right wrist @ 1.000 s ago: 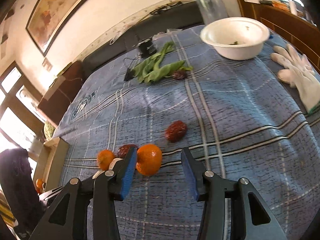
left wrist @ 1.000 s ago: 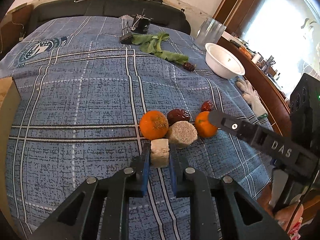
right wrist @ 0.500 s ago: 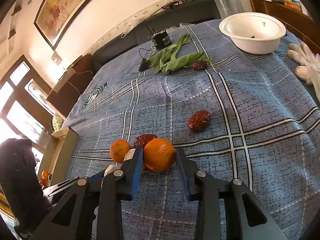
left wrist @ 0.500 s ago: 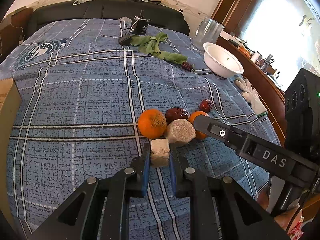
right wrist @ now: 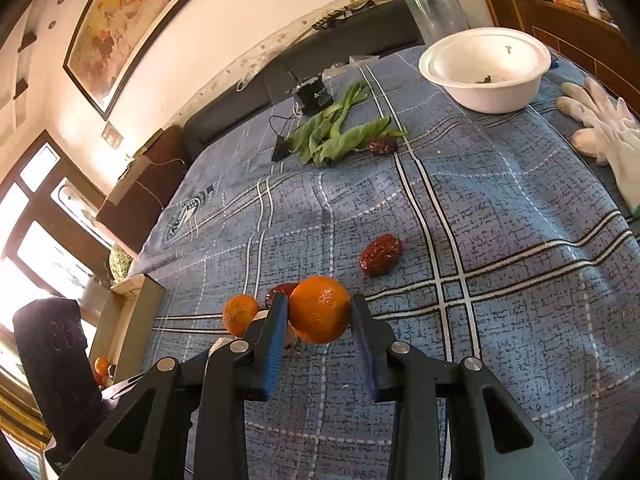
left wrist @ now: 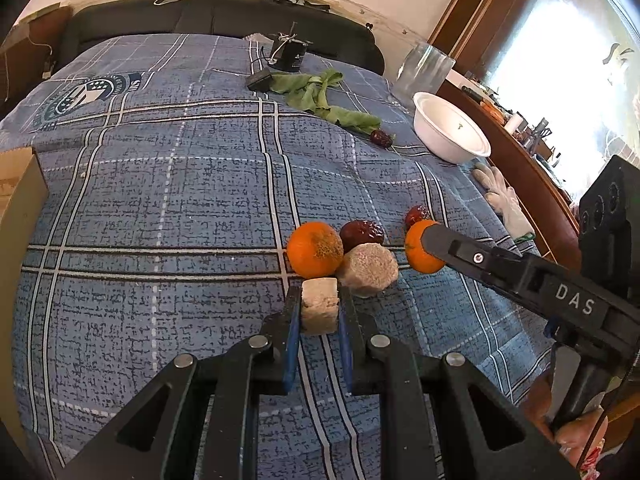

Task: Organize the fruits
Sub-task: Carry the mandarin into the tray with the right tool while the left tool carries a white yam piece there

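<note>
Orange tangerine (right wrist: 320,309) is sitting pinched in the right gripper's (right wrist: 318,314) jaws, while the left gripper (left wrist: 319,311) is pinching a pale cube (left wrist: 319,311).

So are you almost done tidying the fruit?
Not yet. The white bowl holds no fruit. The right gripper grips an orange, and the left gripper grips a pale cube. Another orange and three red dates lie on the blue cloth.
</note>
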### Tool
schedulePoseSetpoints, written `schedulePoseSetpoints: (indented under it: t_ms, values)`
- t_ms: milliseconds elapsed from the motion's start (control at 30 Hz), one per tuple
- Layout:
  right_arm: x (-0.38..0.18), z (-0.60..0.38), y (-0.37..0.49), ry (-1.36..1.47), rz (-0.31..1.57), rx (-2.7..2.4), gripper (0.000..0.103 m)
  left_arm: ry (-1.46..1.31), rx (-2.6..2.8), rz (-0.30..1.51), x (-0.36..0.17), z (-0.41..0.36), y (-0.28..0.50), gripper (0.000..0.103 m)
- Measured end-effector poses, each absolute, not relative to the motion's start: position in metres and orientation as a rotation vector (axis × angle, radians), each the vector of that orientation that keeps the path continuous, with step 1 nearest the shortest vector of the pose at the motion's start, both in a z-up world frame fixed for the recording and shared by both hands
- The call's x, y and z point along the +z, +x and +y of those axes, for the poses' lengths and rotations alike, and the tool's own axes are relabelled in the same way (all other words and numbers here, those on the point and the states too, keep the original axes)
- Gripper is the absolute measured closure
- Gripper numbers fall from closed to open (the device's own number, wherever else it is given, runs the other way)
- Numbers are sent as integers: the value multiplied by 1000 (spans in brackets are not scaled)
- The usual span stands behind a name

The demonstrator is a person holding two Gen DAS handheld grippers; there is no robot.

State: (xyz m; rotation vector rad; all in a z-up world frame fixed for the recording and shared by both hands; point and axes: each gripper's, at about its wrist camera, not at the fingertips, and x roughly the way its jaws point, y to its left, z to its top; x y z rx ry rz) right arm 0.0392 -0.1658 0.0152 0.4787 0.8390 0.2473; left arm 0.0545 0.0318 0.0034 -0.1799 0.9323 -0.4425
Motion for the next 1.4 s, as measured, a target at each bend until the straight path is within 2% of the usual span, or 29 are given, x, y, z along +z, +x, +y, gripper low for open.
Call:
schedulePoseSetpoints:
  t_ms: [267,433,633,900,1267,1367,1400]
  values:
    - [32,-154,30,480,808,263,69,-315,-436,904,31,74,32,87]
    - [61,-116,15,424,782,346,68,-282,-339,879,60,138,10,87]
    - [79,-28,8,348,828,529,68,-283,-105,938,60,235,18,87]
    - [59,92,15,184,920,659,68,-349,69,1042,34,311,44,87]
    - [26,170,39,4,961,633,67,-411,87,1047,26,330,51,86]
    - [26,175,44,9,952,623,62,-429,67,1028,32,335,45,76]
    - [27,174,44,13,949,622,56,-432,64,1016,35,336,41,72]
